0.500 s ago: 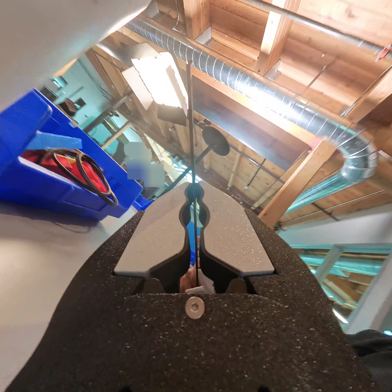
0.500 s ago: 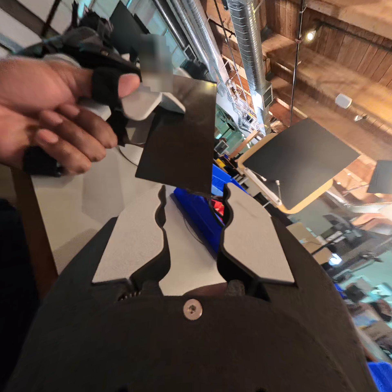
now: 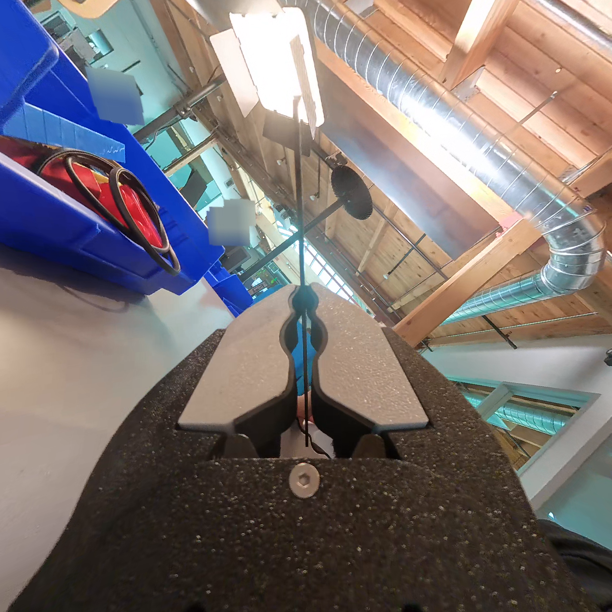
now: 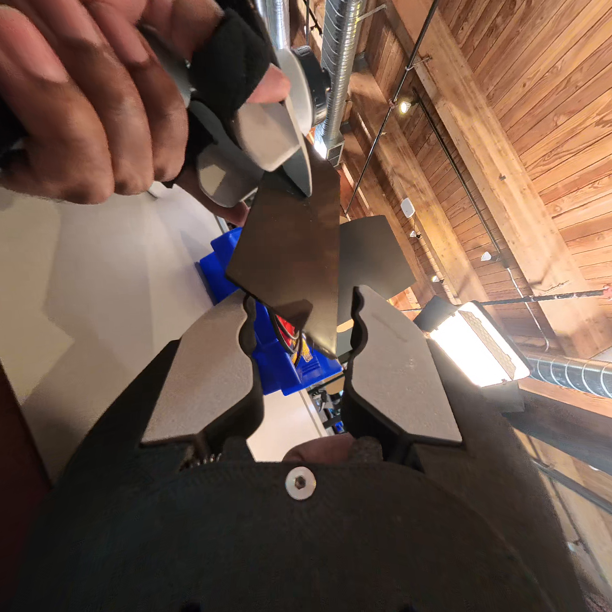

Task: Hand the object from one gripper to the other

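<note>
Right wrist view showed I had brought my released right gripper [image 4: 303,326] around the black sheet [image 4: 291,261], ready to take it from the left gripper [image 4: 251,159], whose fingers [image 3: 248,361] were clenched on it.

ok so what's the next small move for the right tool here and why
Probably ease the right tool a little further onto the thin black sheet, then close. Its jaws are open and only the sheet's lower corner sits between them, so closing now would catch very little. The left tool is shut on the sheet, seen edge-on in its own view, so it should not release until the right one has closed.
</note>
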The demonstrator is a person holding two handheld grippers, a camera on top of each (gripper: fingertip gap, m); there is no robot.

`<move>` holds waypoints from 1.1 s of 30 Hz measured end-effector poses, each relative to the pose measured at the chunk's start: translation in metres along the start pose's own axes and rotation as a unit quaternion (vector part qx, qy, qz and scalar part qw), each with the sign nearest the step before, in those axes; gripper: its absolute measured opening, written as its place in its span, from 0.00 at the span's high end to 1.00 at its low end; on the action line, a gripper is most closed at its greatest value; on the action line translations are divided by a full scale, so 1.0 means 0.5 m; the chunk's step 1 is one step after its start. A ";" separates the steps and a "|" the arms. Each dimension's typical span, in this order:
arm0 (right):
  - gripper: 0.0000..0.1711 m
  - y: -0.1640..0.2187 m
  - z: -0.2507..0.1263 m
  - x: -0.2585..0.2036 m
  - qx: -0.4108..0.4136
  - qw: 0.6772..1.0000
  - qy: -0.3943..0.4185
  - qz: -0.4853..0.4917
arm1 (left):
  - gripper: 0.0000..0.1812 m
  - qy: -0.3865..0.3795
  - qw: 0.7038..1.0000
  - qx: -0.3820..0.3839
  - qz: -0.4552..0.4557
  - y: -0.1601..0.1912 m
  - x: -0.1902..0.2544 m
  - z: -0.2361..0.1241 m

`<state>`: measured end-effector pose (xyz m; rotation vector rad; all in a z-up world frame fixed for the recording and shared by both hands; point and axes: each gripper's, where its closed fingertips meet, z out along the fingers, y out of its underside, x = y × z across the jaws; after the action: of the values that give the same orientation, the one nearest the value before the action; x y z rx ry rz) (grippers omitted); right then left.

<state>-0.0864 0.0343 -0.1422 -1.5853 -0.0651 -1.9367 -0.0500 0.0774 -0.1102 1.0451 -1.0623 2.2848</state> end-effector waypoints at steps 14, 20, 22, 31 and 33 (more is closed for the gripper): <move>0.99 0.034 -0.021 0.128 0.126 0.782 -0.170 0.586 | 0.64 0.053 0.994 -0.015 0.092 0.012 0.040 0.010; 0.99 0.099 -0.017 0.164 0.150 0.562 -0.189 0.791 | 0.64 0.057 0.991 -0.040 0.113 0.031 0.047 0.018; 0.99 0.111 -0.014 0.165 0.146 0.539 -0.178 0.810 | 0.63 0.051 0.990 -0.047 0.122 0.037 0.046 0.020; 0.99 0.114 -0.011 0.164 0.175 0.442 -0.145 0.868 | 0.67 0.039 0.984 -0.075 0.159 0.062 0.047 0.027; 0.98 0.109 -0.011 0.162 0.174 0.446 -0.147 0.866 | 0.67 0.035 0.982 -0.079 0.166 0.065 0.046 0.028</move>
<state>-0.0706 -0.0466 -0.0895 -0.7153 0.7003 0.0768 -0.0783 0.0474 -0.1014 0.7668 -1.4525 2.4186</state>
